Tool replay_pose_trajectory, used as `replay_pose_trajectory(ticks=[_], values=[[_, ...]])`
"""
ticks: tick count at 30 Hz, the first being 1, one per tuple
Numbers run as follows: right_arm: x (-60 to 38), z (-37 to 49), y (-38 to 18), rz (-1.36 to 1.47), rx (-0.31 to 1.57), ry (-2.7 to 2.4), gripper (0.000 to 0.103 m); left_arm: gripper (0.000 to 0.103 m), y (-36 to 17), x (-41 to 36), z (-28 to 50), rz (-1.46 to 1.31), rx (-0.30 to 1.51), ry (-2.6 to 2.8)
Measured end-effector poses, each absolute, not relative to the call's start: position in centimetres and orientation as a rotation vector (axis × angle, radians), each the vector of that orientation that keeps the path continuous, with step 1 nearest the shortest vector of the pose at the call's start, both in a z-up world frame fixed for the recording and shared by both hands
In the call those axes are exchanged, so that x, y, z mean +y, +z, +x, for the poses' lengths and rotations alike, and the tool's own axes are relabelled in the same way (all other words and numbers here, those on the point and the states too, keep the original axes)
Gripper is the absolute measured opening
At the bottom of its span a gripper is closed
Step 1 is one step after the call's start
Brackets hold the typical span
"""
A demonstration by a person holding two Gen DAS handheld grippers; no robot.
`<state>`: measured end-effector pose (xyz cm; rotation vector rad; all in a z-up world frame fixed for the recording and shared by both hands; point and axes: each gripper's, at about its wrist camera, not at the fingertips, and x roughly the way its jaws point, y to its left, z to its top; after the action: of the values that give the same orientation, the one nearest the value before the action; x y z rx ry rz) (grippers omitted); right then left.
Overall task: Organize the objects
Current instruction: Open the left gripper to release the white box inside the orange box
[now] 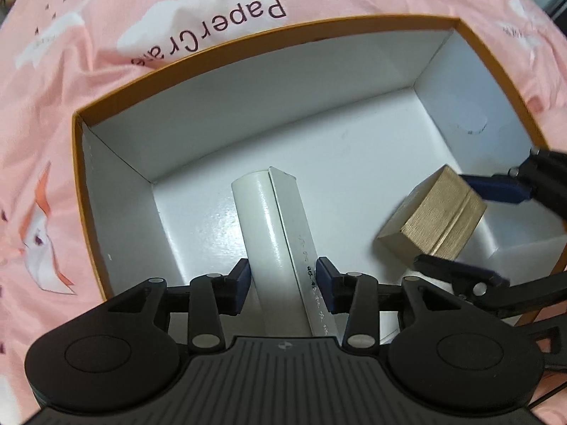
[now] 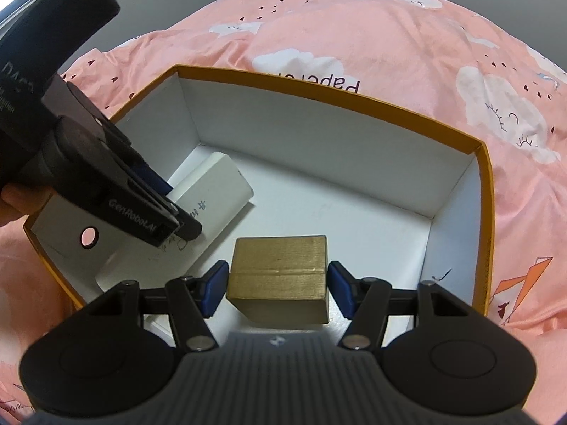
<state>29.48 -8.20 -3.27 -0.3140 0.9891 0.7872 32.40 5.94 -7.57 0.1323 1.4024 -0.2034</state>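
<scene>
Both grippers are working inside the orange-rimmed box, which is sitting on the pink bedspread.

The left gripper is holding the long white carton: fingers clamped on its two sides, far end angling down toward the box floor near the box's left wall. The right gripper is bracketing the gold block. Its fingers are right at the block's sides, but it cannot be told whether they are gripping or slightly apart; small gaps seem to be showing in the right wrist view.

Risks, as a judgement:
- Grip on the gold block is looking marginal. If the fingers are not pressing, the block is likely dropping or tipping onto an edge.
- In the left view the block is sitting tilted beside a low white insert at the box's right side; it could be catching on that step and landing crooked.
- The carton is long and held near one end, so it could be pivoting in the fingers or jamming against the left wall.
- The two grippers are working close together, so a collision is possible.

View differences: the left view is showing the block's tilt and the insert. The right view is showing the left gripper from outside, the carton's flat face, a round hole in the near-left wall and the person's hand.
</scene>
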Motion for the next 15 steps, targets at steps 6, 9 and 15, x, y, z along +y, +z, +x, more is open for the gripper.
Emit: replay_pose_trajectory(ticks=[6,9,15], values=[[-8.3,29.5,-3.2,-0.316,0.994,0.787,0.063,0.055,-7.3,4.7,32.3,0.319,1.392,-0.194],[-8.2,29.5,-3.3,-0.314,0.997,0.785,0.063,0.054,-7.2,4.4,32.1,0.4,1.376,-0.186],[-8.2,29.5,-3.3,-0.315,0.994,0.795,0.063,0.054,-6.4,3.9,31.8,0.533,1.29,-0.195]])
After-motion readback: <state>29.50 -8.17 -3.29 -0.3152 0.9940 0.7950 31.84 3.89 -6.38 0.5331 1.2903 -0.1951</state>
